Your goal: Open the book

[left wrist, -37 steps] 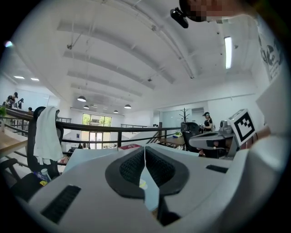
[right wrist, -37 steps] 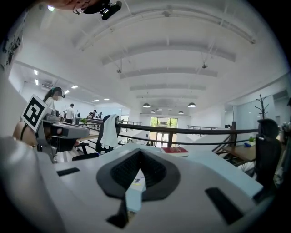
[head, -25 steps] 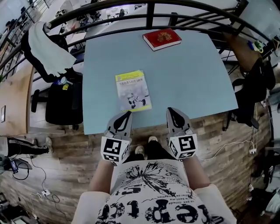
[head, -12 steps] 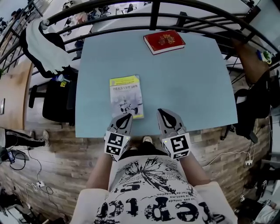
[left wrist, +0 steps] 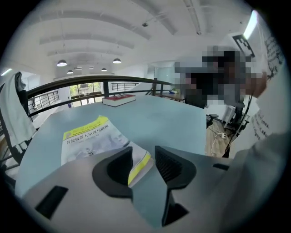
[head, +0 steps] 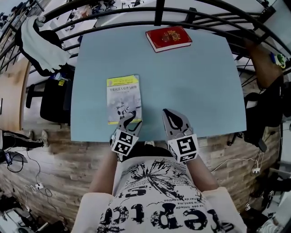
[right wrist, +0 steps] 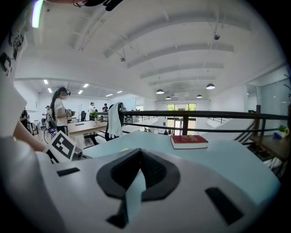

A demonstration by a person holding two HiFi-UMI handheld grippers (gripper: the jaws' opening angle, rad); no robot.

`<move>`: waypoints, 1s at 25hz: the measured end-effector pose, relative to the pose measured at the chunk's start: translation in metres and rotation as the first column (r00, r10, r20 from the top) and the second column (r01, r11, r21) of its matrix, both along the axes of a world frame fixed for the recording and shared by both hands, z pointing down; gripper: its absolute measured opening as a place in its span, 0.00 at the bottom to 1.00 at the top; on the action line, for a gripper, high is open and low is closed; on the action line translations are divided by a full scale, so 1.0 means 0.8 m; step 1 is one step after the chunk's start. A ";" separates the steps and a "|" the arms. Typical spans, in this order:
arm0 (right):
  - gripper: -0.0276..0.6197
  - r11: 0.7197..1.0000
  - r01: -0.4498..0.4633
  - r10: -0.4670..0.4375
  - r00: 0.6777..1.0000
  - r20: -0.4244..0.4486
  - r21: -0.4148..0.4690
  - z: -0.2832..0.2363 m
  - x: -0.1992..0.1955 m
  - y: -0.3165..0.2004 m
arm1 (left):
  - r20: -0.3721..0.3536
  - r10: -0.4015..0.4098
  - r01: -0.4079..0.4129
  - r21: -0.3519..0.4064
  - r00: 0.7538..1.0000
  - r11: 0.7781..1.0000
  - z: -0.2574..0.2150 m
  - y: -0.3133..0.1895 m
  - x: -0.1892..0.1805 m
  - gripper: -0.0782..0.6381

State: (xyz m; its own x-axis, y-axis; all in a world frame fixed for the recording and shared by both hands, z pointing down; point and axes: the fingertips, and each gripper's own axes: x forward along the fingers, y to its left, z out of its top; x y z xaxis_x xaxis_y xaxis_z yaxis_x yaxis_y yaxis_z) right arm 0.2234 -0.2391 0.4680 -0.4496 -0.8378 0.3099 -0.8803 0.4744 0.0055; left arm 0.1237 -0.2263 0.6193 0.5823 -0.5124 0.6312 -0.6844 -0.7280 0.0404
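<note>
A thin book (head: 122,98) with a yellow and white cover lies shut on the light blue table (head: 195,82), close to the near edge. My left gripper (head: 129,119) is low over the book's near right corner. In the left gripper view the book (left wrist: 88,139) runs away from my left gripper (left wrist: 142,158), whose jaws are opening, and the yellow-edged corner lies between them with the pads clear of it. My right gripper (head: 169,113) hovers to the book's right over bare table. In its own view my right gripper (right wrist: 138,154) has its tips together and holds nothing.
A red hardcover book (head: 168,38) lies at the table's far edge, seen too as the red book (right wrist: 189,141). A black railing (head: 157,9) curves behind the table. A chair with a white cloth (head: 41,45) stands at the left. People stand far off at the desks (right wrist: 59,109).
My left gripper has dropped and come forward onto the book's near corner, and its jaws have parted. My right gripper has shifted a little over the table's near edge.
</note>
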 end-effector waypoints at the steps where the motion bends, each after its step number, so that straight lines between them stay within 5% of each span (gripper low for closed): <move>1: 0.06 1.000 0.000 0.000 1.000 -0.003 -0.001 0.002 0.002 -0.001 | 0.013 0.006 -0.006 -0.005 1.000 1.000 0.007 0.000 0.003 0.33; 10: 0.06 1.000 -0.025 0.025 1.000 -0.016 -0.018 0.018 0.023 -0.005 | 0.128 -0.007 0.006 0.007 0.992 1.000 0.038 -0.016 0.009 0.34; 15: 0.06 0.999 -0.045 0.045 0.999 -0.007 -0.017 0.016 0.029 -0.008 | 0.046 -0.042 0.043 -0.021 0.998 0.999 0.031 -0.017 0.005 0.17; 25: 0.06 0.999 -0.046 0.046 0.999 -0.014 -0.001 0.000 -0.009 -0.003 | -0.131 -0.084 0.081 -0.026 0.988 0.996 -0.032 -0.017 -0.027 0.14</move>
